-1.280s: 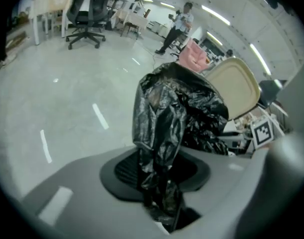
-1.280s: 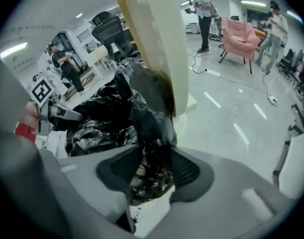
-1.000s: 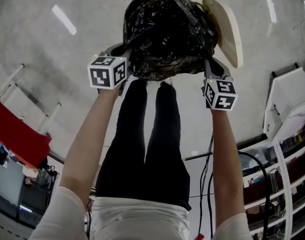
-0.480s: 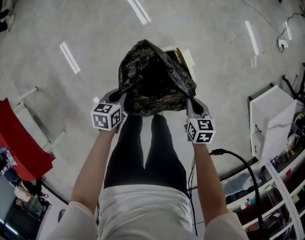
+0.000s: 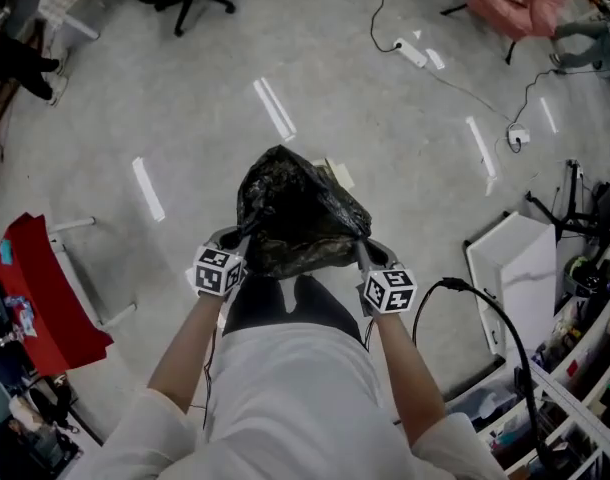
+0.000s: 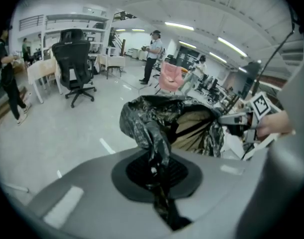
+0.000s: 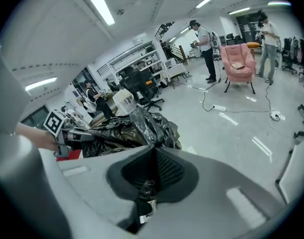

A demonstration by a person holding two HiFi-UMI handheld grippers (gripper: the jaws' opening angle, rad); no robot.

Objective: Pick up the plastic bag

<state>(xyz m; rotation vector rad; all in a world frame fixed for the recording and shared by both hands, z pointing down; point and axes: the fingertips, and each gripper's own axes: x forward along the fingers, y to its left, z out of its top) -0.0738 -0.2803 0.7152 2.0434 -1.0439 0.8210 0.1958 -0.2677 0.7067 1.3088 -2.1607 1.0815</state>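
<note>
I'm holding up one black plastic bag with two grippers: my left gripper is clamping one rim edge, my right gripper the opposite edge.

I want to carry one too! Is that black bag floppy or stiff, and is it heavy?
Probably floppy: the black bag is crinkled and sags between the left tongs and right tongs, each pinching a bunched edge. Likely not very heavy, since thin pinches hold it off the floor. It may be slippery, being shiny plastic.
</note>
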